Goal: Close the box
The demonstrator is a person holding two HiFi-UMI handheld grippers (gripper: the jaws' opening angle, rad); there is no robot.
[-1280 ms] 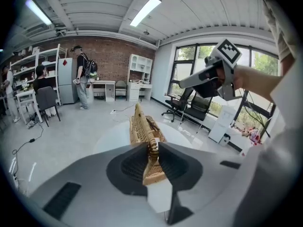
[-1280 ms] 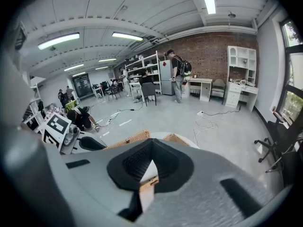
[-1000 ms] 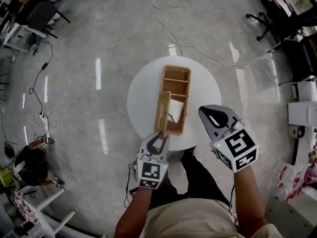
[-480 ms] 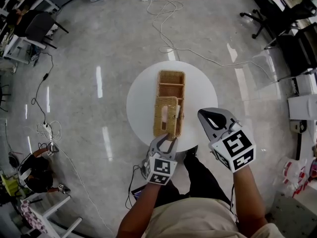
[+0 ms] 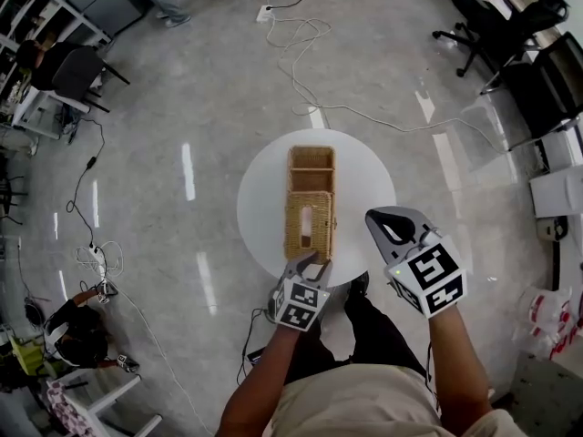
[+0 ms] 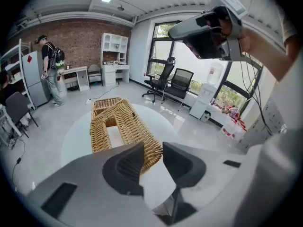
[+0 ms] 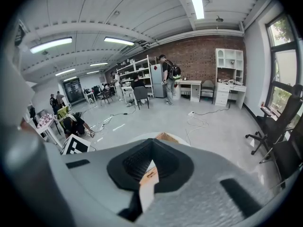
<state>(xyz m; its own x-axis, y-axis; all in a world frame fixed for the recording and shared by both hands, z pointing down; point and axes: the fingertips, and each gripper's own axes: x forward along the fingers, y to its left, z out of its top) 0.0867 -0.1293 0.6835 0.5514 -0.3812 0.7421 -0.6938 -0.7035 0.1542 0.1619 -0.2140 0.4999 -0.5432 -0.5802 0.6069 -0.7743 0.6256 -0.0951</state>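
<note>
Bearing square markers (image 5: 435, 276): left gripper (image 5: 310, 263), right gripper (image 5: 383, 224).

Box (image 5: 310, 209): woven wicker, tan, rough, matt. Bench (image 5: 264, 198): white, smooth, faint sheen. Floor (image 5: 164, 135): grey, polished, glossy, lamp glare in streaks. Right tool (image 7: 149, 167): grey matt plastic shell; pads (image 7: 137, 162) black, ribbed. Back wall (image 7: 208, 56), upper right: rough red brick.

Hidden / unclear
Right gripper view: box (image 7: 163, 137) almost wholly behind right gripper (image 7: 151, 148), one corner showing. Head view: white patch (image 5: 308, 230) through lid (image 5: 293, 230) opening, too small to tell.
</note>
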